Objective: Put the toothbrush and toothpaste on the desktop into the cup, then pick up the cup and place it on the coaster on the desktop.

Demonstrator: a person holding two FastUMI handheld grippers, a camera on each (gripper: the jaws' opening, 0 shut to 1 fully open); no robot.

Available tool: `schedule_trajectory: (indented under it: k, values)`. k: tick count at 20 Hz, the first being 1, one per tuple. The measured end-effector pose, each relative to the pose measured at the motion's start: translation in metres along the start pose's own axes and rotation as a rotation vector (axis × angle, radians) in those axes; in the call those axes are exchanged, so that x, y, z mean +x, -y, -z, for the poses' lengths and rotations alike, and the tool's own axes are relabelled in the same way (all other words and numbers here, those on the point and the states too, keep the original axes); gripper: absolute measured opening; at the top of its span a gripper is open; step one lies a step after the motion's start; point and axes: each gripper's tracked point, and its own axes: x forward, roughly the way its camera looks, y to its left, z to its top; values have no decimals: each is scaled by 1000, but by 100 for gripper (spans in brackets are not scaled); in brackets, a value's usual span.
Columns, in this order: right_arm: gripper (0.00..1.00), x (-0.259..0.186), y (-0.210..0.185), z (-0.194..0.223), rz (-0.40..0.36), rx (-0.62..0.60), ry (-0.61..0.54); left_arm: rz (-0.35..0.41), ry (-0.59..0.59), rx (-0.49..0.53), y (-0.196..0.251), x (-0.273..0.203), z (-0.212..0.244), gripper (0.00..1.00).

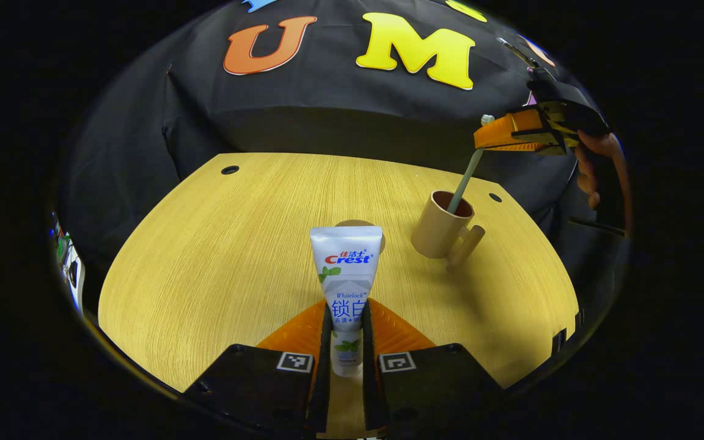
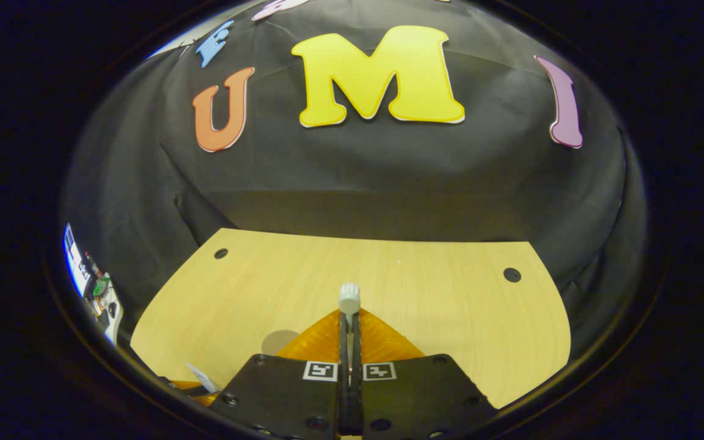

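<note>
- The left gripper (image 1: 347, 318) is pinching a white toothpaste tube (image 1: 346, 275) between both fingers, near the tube's lower end, in the left gripper view.
- The tube is pointing forward along the fingers, its wide flat end facing away from the camera and reaching out over the wooden desktop (image 1: 217, 263).
- Just past the tube's far end, a round tan coaster (image 1: 361, 225) is lying flat on the desktop, mostly hidden behind the tube.
- A tan cup (image 1: 440, 225) with a side handle is standing upright on the desktop to the right of the coaster, apart from it.
- The right gripper (image 1: 492, 137), seen farther off in the left gripper view with a hand (image 1: 593, 165) holding it, is hovering above the cup.
- It is gripping a grey-green toothbrush (image 1: 465, 180) near the head end; the handle is slanting down, with its lower end inside the cup's mouth.
- In the right gripper view, the right gripper (image 2: 349, 333) is showing its fingers pressed close on the thin toothbrush, whose white head (image 2: 349, 297) is sticking out beyond the fingertips.
- The same view is showing the coaster (image 2: 280, 341) at lower left on the desktop.
</note>
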Motion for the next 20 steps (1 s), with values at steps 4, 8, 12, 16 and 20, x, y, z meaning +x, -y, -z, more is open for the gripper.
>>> schedule_trajectory:
  k: [4, 8, 12, 16, 20]
  values:
    - [3, 9, 7, 13, 16, -5, -28, -2, 49, 39, 5, -11, -13, 25]
    - [11, 8, 3, 20, -10, -9, -31, -1, 91, 54, 10, -20, -27, 25]
    - [45, 1, 2, 18, -26, 2, -14, 17, 128, 43, 17, -23, -46, 25]
    - [65, -15, 15, 8, -8, 35, 28, 44, 206, 49, 28, -25, -84, 25]
    - [68, -37, 45, 9, 33, 54, 48, 110, 295, 71, 57, -14, -125, 25]
